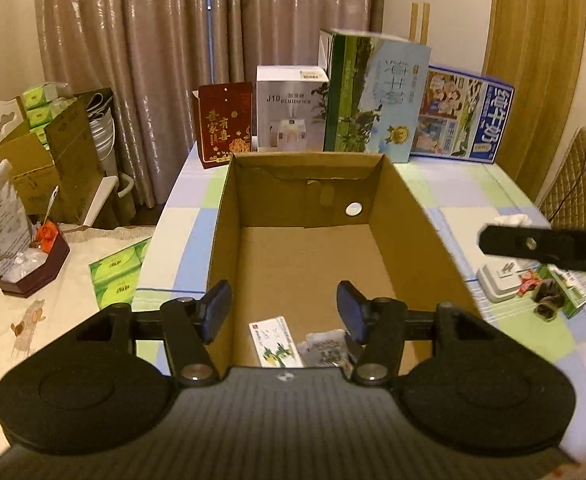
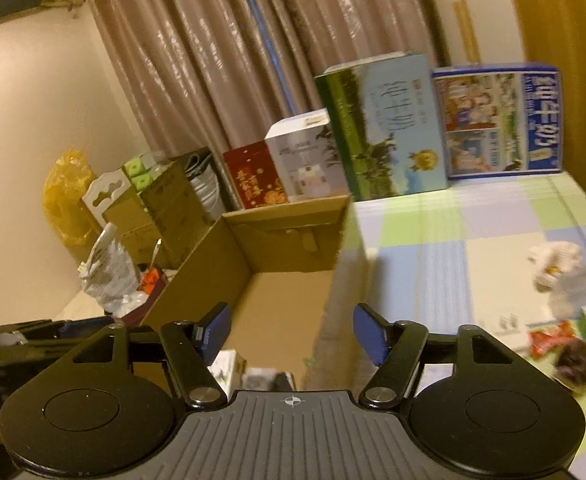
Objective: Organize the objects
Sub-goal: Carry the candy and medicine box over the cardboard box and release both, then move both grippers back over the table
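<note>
Open cardboard box (image 1: 409, 216) on checked tablecloth (image 1: 493, 188), small carton (image 1: 275, 342) and crinkled packet (image 1: 327, 350) inside, left gripper (image 1: 283, 308) released above them, right gripper (image 2: 289, 334) released, straddling box wall.

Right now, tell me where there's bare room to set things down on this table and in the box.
The far half of the cardboard box floor is bare; a small carton and a packet crowd its near end. The checked tablecloth is open between the box's right wall and the row of standing boxes. The table's right edge is cluttered with a snack pile.
</note>
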Motion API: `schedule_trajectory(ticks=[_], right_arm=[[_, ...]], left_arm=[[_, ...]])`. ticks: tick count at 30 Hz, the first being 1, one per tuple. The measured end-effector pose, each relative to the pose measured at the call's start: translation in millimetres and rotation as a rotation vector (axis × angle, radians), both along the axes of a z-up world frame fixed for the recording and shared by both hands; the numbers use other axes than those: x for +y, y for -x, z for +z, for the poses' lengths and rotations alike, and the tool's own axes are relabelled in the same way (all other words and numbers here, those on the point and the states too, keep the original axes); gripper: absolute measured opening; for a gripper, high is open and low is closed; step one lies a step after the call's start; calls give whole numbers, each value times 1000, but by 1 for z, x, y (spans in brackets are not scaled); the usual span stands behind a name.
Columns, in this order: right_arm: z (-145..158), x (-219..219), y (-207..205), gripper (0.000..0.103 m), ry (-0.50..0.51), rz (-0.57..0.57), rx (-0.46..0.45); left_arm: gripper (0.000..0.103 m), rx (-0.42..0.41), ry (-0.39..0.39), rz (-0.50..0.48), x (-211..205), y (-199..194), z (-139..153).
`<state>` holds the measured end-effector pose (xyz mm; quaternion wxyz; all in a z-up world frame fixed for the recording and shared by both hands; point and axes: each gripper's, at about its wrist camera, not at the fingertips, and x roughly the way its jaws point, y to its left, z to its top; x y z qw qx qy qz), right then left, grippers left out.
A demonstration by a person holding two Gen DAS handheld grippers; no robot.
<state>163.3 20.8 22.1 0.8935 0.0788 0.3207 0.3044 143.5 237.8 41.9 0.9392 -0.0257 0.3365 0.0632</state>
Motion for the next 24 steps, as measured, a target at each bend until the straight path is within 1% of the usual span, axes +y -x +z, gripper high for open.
schedule_trajectory(ticks=[9, 10, 11, 12, 13, 14, 16, 18, 21, 23, 24], right_arm=[[18, -62, 64, 81, 27, -65, -53], [19, -67, 72, 82, 37, -67, -60], [19, -74, 79, 86, 47, -71, -67], [19, -81, 86, 88, 54, -78, -69], [19, -88, 92, 89, 56, -86, -69], [18, -95, 97, 91, 58, -97, -65], [16, -109, 104, 92, 70, -119, -57], [14, -124, 110, 93, 87, -149, -57], [13, -147, 115, 94, 110, -197, -62], [12, -162, 118, 95, 117, -227, -66], [13, -170, 119, 95, 119, -243, -65]], left_arm=[[61, -37, 23, 5, -40, 50, 27], [65, -43, 21, 1, -47, 56, 30], [68, -48, 20, -3, -53, 61, 32], [70, -54, 20, -6, -60, 67, 34], [72, -58, 21, -15, -67, 72, 36], [76, -64, 27, -25, -75, 78, 38], [81, -74, 40, -37, -88, 86, 40], [82, -75, 47, -60, -103, 91, 41], [88, -76, 60, -92, -125, 98, 39], [94, -74, 64, -119, -141, 100, 37], [95, -73, 64, -134, -148, 100, 37]])
